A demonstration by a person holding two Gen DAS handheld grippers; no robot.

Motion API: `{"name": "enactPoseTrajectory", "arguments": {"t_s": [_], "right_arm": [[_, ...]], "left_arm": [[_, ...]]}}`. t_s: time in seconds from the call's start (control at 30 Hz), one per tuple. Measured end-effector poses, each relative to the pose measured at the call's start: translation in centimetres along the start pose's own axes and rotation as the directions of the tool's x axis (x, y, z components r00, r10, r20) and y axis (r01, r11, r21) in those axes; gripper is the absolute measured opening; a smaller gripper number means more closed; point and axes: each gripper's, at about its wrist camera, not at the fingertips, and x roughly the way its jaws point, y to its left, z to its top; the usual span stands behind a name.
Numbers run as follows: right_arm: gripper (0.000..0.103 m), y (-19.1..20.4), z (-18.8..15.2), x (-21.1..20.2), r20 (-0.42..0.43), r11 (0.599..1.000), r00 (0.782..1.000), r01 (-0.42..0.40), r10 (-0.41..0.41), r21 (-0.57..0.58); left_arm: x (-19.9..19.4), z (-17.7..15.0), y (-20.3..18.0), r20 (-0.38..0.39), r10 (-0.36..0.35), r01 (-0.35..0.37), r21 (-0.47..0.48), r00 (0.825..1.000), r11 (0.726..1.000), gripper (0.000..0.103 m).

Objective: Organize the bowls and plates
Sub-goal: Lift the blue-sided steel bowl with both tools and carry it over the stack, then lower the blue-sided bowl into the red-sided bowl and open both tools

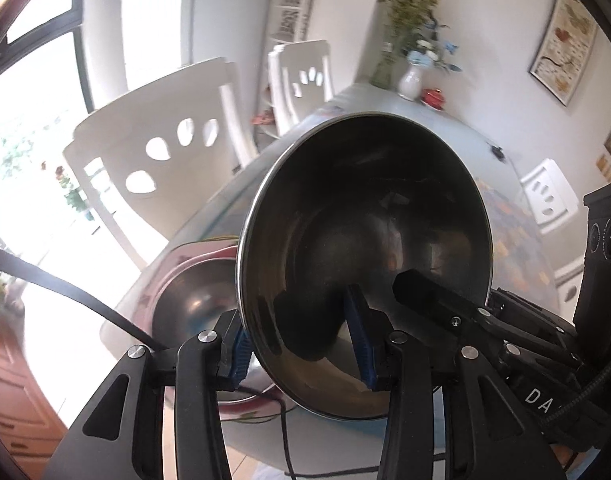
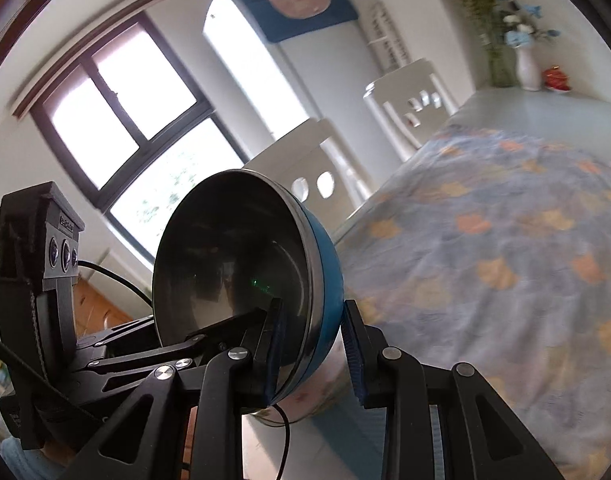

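Note:
A steel bowl with a blue outside [image 2: 233, 264] is tilted on edge in the air over the table's near corner. In the left wrist view its dark inside [image 1: 365, 240] faces me. My left gripper [image 1: 301, 340] has its blue pads on either side of the bowl's rim and wall. My right gripper [image 2: 311, 344] also spans the rim, one pad inside, one pad a little off the blue outside. A second steel bowl with a pink outside [image 1: 193, 296] sits on the table below left, partly hidden.
The table [image 2: 505, 240] has a blue cloth with orange patches. White chairs [image 1: 153, 148] stand along its left side. A white vase with flowers [image 1: 410, 80] and a small red pot [image 1: 434, 98] stand at the far end.

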Motion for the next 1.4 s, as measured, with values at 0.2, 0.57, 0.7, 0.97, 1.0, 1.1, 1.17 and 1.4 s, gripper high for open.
{"name": "enactPoseTrajectory", "arguments": {"t_s": [0.2,0.57,0.7,0.97,1.0,1.1,1.17,1.4], "right_arm": [[0.028,0.8,0.1,2.2,-0.050,0.999,0.998,-0.034,0.033,-0.023],[0.028,2.1,0.1,5.1,-0.112,0.999,0.993,-0.034,0.029,-0.038],[0.028,2.2,0.1,5.9,-0.131,0.999,0.991,-0.032,0.027,-0.034],[0.029,2.4,-0.2,7.0,-0.174,0.999,0.984,-0.048,0.045,-0.013],[0.031,2.3,-0.3,7.2,-0.181,0.999,0.983,-0.045,0.042,-0.011],[0.055,1.7,-0.6,8.2,-0.221,1.000,0.975,0.008,-0.009,-0.003],[0.055,0.7,-0.8,8.0,-0.219,0.998,0.974,0.056,-0.049,0.024],[0.057,-3.0,-1.0,7.2,-0.224,0.976,0.973,0.104,-0.060,0.190]], "left_arm": [[-0.1,-0.3,1.9,-0.005,0.026,-0.026,-0.037,1.000,0.999,0.038],[1.2,-0.6,4.0,-0.048,0.037,-0.041,-0.074,0.998,0.996,0.038],[1.5,-0.8,4.4,-0.066,0.033,-0.038,-0.078,0.997,0.996,0.039],[1.8,-1.2,5.3,-0.096,0.053,-0.062,-0.085,0.994,0.994,0.044],[1.9,-1.3,5.5,-0.107,0.065,-0.074,-0.083,0.992,0.994,0.047],[1.4,-1.5,6.5,-0.105,0.116,-0.125,-0.090,0.988,0.988,0.059],[0.7,-1.5,7.9,-0.093,0.121,-0.133,-0.131,0.988,0.982,0.060],[-0.3,-2.0,10.4,-0.097,0.150,-0.168,-0.209,0.984,0.963,0.061]]}}
